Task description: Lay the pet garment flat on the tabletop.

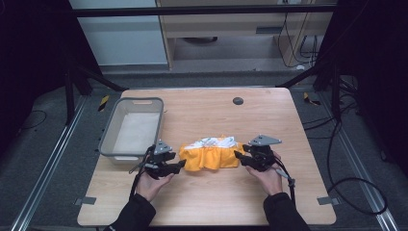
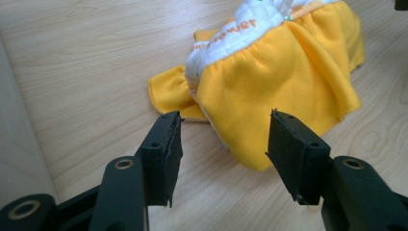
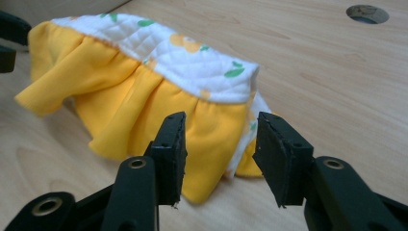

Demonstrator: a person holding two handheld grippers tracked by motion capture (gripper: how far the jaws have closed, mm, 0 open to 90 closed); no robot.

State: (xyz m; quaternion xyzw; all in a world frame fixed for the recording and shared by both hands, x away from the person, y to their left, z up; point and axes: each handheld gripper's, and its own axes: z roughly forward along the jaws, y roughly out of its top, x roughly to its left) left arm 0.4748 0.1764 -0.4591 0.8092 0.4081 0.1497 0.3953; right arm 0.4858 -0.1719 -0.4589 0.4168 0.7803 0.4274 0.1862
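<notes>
Garment, yellow ruffled cloth with a white quilted printed band, lies bunched near the middle of the counter, between the two grippers. Not lifted, not in anything.

Left gripper sits at the garment's left end, jaws spread; in the left gripper view the yellow ruffle edge shows in the gap just ahead of the tips, but no pinch on it and I can't tell if a pad touches the fabric. Right gripper is at the right end, jaws also spread; in the right gripper view the ruffle and the white band's corner lie right in front of the opening, nothing clamped.

Grey basket stands at the left of the counter, just beyond the left gripper, apart from the garment; its inside looks bare apart from a pale bottom.

Progress judgement: early. Both grippers are lined up on opposite ends, so the approach looks done; the grasp itself is not yet made. Left to do, as it looks: close on both ends, then lift, spread or fold the piece, and possibly move it to the basket. Which of these is meant can't be told from here.
</notes>
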